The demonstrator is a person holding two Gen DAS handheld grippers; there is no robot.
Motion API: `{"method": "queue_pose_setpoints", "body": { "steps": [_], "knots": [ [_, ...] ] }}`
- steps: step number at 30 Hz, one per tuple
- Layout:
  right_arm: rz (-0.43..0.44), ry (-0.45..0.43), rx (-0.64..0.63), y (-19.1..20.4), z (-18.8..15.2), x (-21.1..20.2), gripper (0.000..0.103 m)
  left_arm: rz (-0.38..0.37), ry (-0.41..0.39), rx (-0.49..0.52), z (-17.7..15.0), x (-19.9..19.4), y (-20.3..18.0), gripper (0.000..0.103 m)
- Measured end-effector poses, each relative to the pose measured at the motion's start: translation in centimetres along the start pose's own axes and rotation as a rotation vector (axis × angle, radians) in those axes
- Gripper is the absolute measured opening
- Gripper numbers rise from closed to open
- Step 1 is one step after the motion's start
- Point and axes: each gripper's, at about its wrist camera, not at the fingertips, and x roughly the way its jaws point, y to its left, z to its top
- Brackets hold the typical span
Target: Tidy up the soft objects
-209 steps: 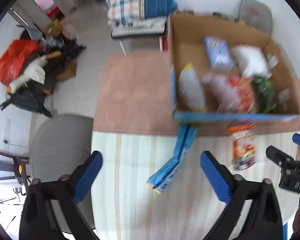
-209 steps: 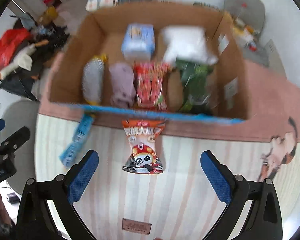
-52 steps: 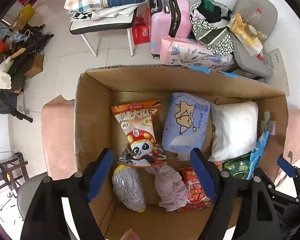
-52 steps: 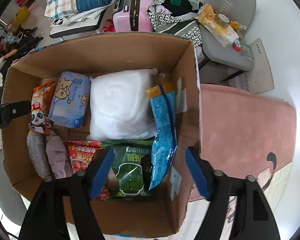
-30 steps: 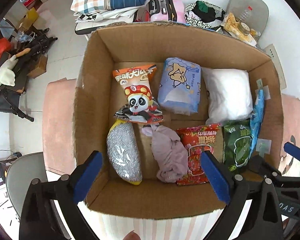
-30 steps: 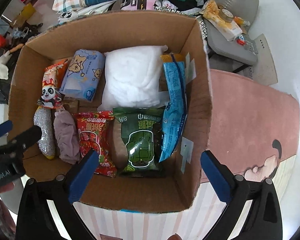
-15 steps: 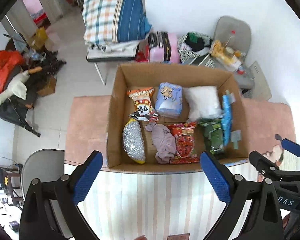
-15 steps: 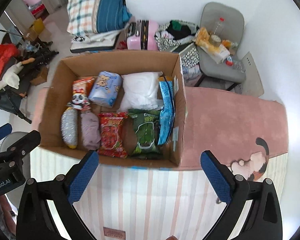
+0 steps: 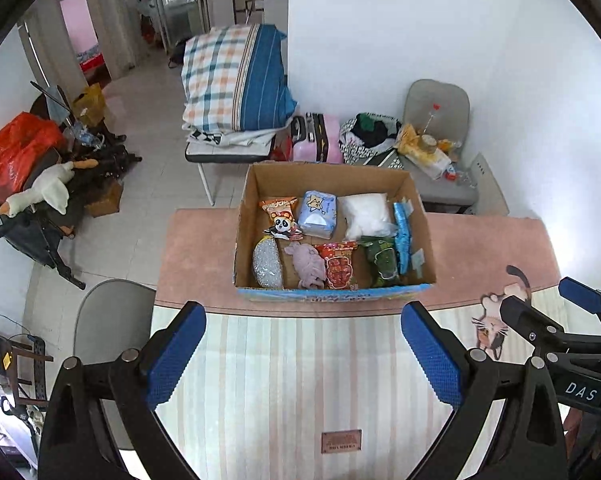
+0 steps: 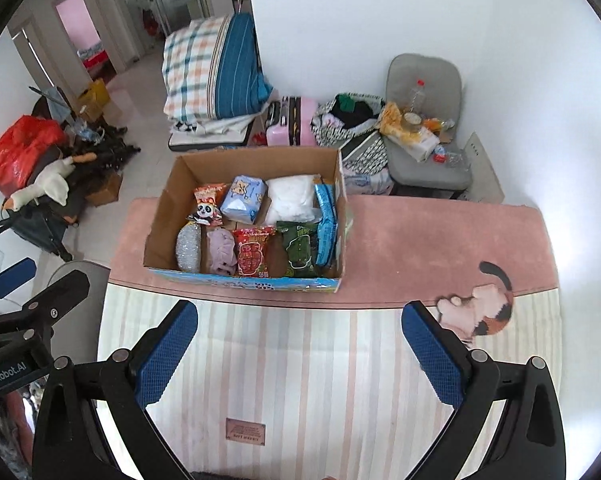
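**Everything's in the box, both grippers empty**

Left gripper hangs spread wide over the striped worktop, holding nothing. Cardboard box sits beyond it on the pink mat with the snack bags, cloth and pillow inside. Right gripper is released too.

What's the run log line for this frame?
left gripper: open, empty | right gripper: open, empty | cardboard box: holds panda snack bag, blue snack bag | mat: bare
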Motion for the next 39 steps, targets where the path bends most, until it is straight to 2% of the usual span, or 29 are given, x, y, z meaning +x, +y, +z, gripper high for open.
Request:
{"method": "queue_pose_setpoints", "body": {
  "steps": [9, 16, 19, 27, 39],
  "knots": [
    [0.025, -0.08, 0.0, 0.2, -3.6, -8.4, 0.103, 0.016, -0.069, 0.017, -2.5, -7.0, -0.3, 0.1],
    [0.028, -0.147, -0.012, 0.3, -5.6, -14.1, 0.103, -0.031, -0.073, 0.003, -3.8, -10.5, -0.4, 0.1],
    [0.032, -0.166, -0.018, 0.3, -6.1, -15.9, 0.103, -0.028, -0.093, 0.008, -3.9, -11.7, -0.5, 0.1],
    [0.007, -0.203, -0.029, 0.5, -6.3, -18.1, 0.103, -0.017, -0.132, 0.001, -3.8, -12.7, -0.2, 0.1],
    [-0.041, -0.227, 0.019, -0.5, -3.5, -16.5, 0.103, 0.027, -0.171, 0.005, -1.3, -11.1, -0.1, 0.1]
  ]
}}
